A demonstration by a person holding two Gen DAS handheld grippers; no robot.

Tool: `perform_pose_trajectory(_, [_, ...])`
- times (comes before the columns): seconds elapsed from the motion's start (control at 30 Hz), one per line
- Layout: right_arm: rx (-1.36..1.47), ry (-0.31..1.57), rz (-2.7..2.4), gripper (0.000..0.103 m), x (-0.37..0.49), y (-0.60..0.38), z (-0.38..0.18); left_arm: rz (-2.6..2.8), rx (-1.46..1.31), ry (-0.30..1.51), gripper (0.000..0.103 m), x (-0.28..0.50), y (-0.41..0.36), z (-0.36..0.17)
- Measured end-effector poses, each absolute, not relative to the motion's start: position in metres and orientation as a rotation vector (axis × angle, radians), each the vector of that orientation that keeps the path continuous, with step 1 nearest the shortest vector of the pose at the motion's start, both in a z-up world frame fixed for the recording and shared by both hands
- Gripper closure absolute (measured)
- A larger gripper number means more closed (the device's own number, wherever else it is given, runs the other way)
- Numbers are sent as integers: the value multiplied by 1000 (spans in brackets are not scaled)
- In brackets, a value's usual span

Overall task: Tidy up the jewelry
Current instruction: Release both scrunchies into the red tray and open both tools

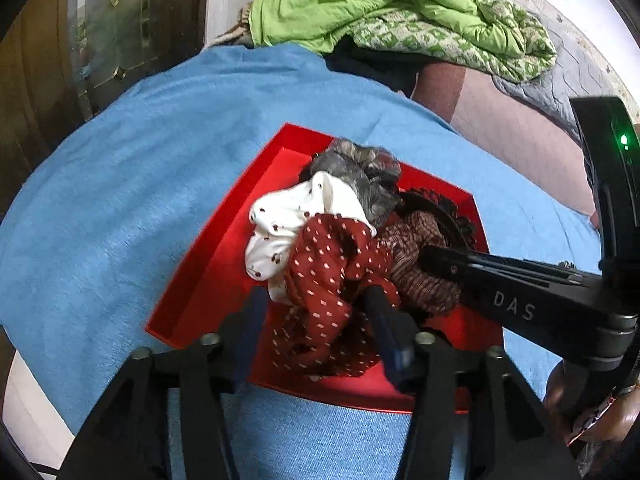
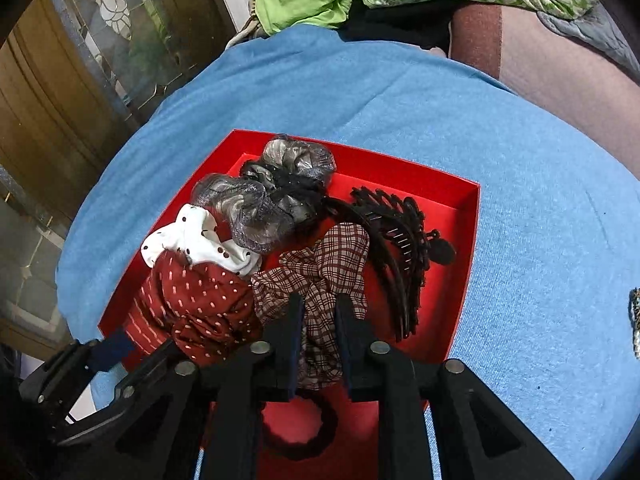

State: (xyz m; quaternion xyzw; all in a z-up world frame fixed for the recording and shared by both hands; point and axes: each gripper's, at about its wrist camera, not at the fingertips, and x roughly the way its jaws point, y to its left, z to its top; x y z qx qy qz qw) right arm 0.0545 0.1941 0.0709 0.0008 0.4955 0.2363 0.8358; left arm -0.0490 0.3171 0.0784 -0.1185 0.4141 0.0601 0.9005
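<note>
The red tray [image 2: 464, 216] is crowded with scrunchies [image 2: 316, 280] on the left and a black comb clip [image 2: 404, 236] on the right, leaving only its far right corner bare. Around it the blue cloth [image 2: 540, 240] lies open; a green quilt [image 1: 400, 12] blocks the far edge

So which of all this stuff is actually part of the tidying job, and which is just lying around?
Part of the job:
red tray
dark red dotted scrunchie
white scrunchie
grey scrunchie
plaid scrunchie, between the right gripper jaws
black hair claw
left gripper

Just lying about:
green quilt
blue cloth
</note>
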Motion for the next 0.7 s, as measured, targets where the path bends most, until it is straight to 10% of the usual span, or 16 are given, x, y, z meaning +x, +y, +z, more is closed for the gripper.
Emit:
perform_pose_trajectory(0.17, [33,1028,519,62,49,186,81,128,-238,839,44,-50,315,82])
perform_pose_trajectory(0.7, [97,968,510,54,22,153,108,148,-168,804,38,-57,303,88])
